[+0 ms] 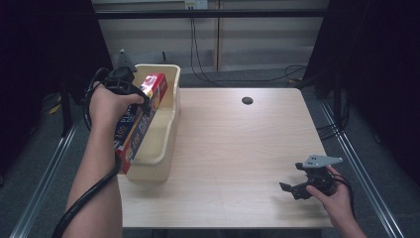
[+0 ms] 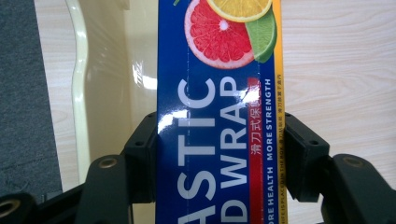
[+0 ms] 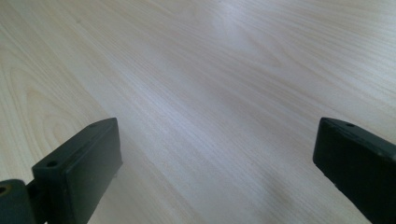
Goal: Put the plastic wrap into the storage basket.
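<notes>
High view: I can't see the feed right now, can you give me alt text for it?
The left gripper holds a long blue and red plastic-wrap box tilted over a cream plastic bin at the left edge of a light wooden table. The right gripper sits open near the front right corner.

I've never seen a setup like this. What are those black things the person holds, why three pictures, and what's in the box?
There is no machine here: a person holds hand-held tongs, one in each hand. The high view looks down on the wooden table. The other two pictures come from small cameras riding on each tool, looking along its black jaws.

The left tongs are shut on a long blue and red plastic wrap box, with a jaw pressing on each side. In the high view the box slants over a cream plastic bin at the table's left edge, one end down in it.

The right tongs are open with nothing between them, near the table's front right. A small dark round hole sits near the far edge.
</notes>
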`<action>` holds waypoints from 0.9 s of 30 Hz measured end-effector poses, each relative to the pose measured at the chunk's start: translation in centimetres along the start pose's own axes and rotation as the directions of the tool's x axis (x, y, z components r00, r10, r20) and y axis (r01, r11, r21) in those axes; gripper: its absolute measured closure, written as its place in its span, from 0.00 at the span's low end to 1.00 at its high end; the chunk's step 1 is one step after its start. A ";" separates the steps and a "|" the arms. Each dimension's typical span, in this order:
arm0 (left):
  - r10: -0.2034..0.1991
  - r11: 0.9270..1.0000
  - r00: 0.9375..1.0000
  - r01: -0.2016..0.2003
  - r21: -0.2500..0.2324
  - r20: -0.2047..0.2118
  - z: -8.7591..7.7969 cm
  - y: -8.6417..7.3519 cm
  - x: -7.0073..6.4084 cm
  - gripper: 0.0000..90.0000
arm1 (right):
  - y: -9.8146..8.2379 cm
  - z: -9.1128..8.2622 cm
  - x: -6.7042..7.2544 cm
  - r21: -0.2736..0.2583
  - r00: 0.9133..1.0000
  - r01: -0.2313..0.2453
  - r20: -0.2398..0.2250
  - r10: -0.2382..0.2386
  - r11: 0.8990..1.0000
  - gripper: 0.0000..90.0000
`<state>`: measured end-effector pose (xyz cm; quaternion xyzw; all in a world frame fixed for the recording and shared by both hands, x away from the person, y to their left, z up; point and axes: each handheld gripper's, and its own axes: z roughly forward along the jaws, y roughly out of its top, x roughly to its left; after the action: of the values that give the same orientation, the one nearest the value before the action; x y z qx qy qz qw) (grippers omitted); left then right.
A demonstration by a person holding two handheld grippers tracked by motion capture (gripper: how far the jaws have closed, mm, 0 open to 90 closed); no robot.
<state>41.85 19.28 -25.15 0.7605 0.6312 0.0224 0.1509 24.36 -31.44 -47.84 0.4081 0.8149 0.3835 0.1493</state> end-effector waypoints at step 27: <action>-0.044 0.998 0.999 0.044 0.034 0.000 2.6 -0.5 1.0 0.45 | 0.0 0.1 0.0 0.003 1.000 0.000 -0.006 0.000 1.000 0.01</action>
<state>42.15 19.79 -27.96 0.7490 0.6479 0.0083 0.1387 24.42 -31.40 -47.96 0.4070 0.8160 0.3836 0.1463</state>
